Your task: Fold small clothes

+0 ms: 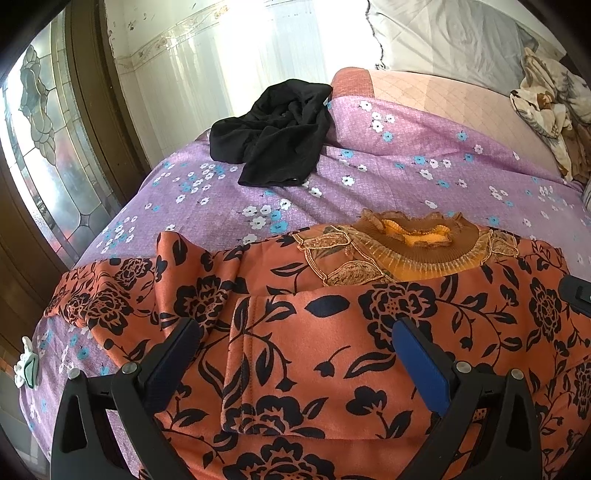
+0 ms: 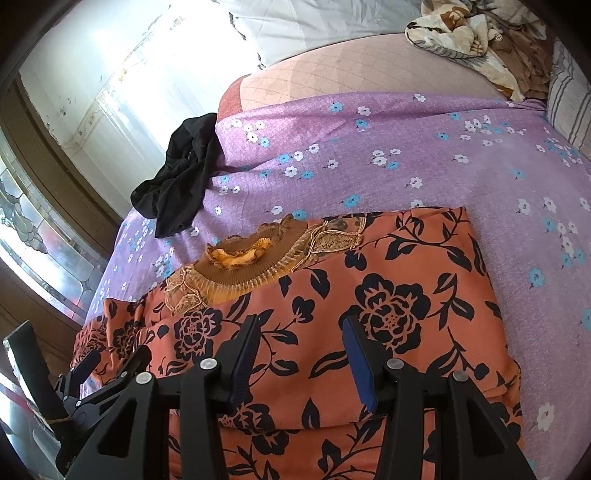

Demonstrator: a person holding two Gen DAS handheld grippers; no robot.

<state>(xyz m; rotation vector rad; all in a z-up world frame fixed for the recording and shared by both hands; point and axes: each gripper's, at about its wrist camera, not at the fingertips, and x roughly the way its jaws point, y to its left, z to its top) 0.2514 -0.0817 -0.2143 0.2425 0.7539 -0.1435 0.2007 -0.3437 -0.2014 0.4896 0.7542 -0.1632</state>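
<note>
Orange floral-print garment [image 1: 369, 350] lies at the near edge of the purple flowered bedsheet [image 1: 406, 177]; crumpled black garment [image 1: 273, 133] at its far-left edge. Left gripper [image 1: 295, 354] and right gripper [image 2: 301, 350] hover with jaws apart, gripping nothing. Only the left view shows the spread sleeve [image 1: 110, 291].

We see a bed under a purple sheet [image 1: 406, 173] strewn with small white and blue flowers. Beyond the sheet's far edge lies a peach quilted cover [image 1: 436, 92], and past that a grey-white pillow [image 1: 443, 33] leans at the wall. To the far right of the sheet sits a crumpled cream blanket [image 1: 546, 110] with brown print. Left of the sheet stands a dark wooden door with leaded glass [image 1: 48, 140]. A pale green clip [image 1: 27, 369] hangs off the sheet's near left edge.
</note>
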